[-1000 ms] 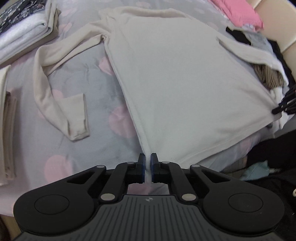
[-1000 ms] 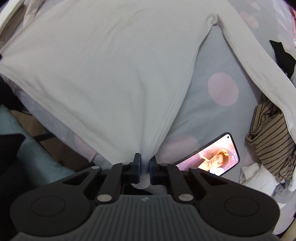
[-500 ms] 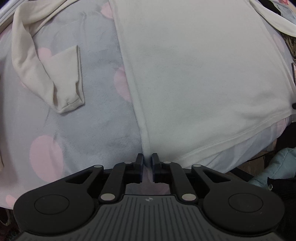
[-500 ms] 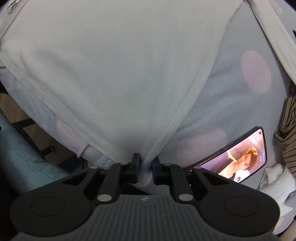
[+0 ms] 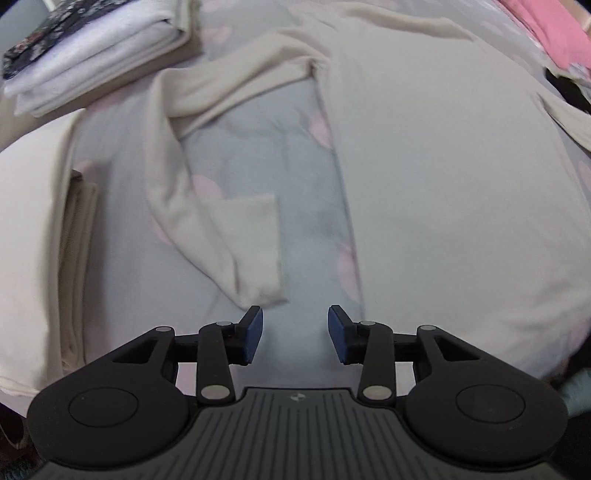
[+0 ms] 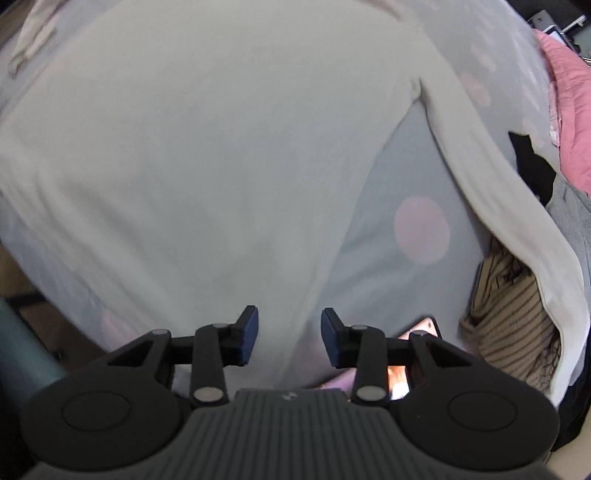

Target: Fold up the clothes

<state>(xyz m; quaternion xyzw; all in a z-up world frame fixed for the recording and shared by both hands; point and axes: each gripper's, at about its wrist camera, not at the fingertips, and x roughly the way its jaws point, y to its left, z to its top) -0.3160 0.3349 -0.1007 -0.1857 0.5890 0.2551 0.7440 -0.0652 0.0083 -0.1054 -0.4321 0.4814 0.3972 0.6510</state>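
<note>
With its two blue-padded fingers spread wide and nothing between them, the left gripper [image 5: 295,334] hangs above the bedsheet [image 5: 258,166], a grey cover printed with pale pink dots. Just ahead of its left finger lies the cuff of the cream shirt's sleeve [image 5: 221,229], which runs up, bends back on itself and joins the body of the shirt [image 5: 443,177]. That shirt lies spread flat on the sheet to the right of the gripper, its side seam running away just beyond the right finger. Farther left sits a folded cream garment [image 5: 33,240], and at the far left corner a stack of folded clothes [image 5: 92,55]. A pink garment [image 5: 554,33] shows at the far right. The right gripper [image 6: 289,336] is likewise released, fingers apart and empty, hovering over the lower edge of the same shirt. Its other sleeve [image 6: 517,206] stretches away to the right across a striped garment [image 6: 513,325]. A phone [image 6: 417,332] with a lit screen lies partly hidden behind the right finger.
</note>
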